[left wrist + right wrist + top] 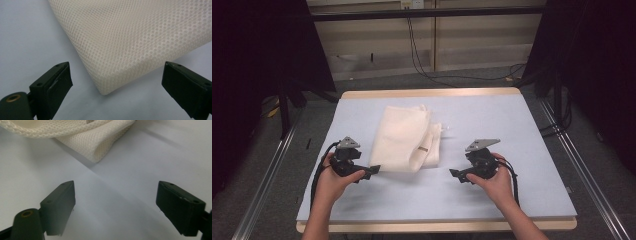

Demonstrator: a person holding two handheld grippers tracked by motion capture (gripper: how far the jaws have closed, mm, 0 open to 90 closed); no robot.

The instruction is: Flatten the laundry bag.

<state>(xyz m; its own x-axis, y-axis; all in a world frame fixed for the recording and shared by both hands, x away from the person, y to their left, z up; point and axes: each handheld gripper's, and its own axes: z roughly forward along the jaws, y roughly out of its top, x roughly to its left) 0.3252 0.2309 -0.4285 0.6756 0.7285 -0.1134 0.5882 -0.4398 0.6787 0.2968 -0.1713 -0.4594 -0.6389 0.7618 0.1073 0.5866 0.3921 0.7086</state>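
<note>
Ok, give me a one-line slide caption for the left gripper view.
Open left hand-held gripper lined up on the near corner of a folded cream mesh cloth.

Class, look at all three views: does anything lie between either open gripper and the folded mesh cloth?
Nothing visible does. Bare table lies between the left gripper and the cloth corner, and between the right gripper and the cloth's fold.

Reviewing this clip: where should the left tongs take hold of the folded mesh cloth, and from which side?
Probably the near left corner of the mesh cloth, approached low from the person's side. That corner juts out as a thick folded edge between the open jaws of the left tongs, with bare table around it.
</note>
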